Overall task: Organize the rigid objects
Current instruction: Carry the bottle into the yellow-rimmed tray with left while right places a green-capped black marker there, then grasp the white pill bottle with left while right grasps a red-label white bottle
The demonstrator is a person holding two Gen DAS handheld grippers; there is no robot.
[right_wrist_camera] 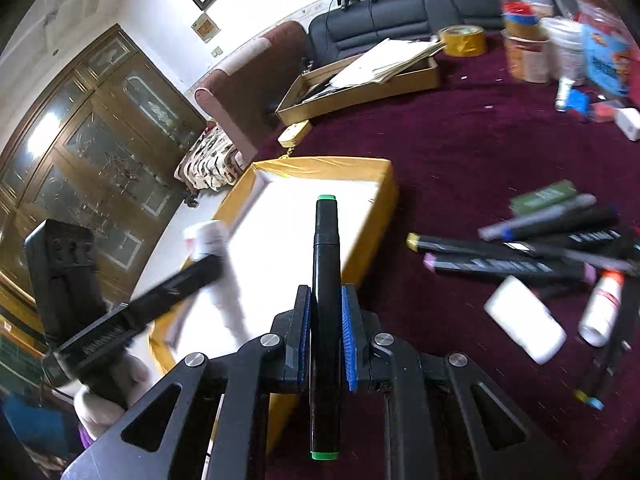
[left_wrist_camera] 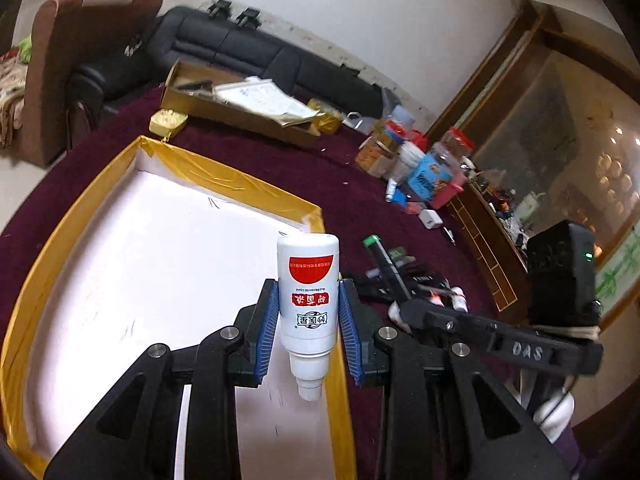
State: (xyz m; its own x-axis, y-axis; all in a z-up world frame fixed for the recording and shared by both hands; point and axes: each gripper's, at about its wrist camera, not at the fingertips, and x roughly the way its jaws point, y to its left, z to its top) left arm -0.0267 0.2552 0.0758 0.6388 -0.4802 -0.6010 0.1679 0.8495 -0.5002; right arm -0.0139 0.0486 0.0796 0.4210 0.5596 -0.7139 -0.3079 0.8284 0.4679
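Two claws grip: left claw [left_wrist_camera: 308, 316] pinches bottle [left_wrist_camera: 308, 292], right claw [right_wrist_camera: 326, 322] marker [right_wrist_camera: 326, 280].

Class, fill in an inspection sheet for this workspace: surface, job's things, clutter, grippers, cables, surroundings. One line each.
Surface: dark red tablecloth.
Job's things: white tray with yellow taped rim; white bottle, cap toward the camera; green-capped marker; loose markers and small bottles on the cloth.
Clutter: open cardboard box with papers, tape roll, jars.
Grippers: left gripper shut on the bottle above the tray; right gripper shut on the marker.
Cables: nothing seen.
Surroundings: black sofa, wooden cabinet.
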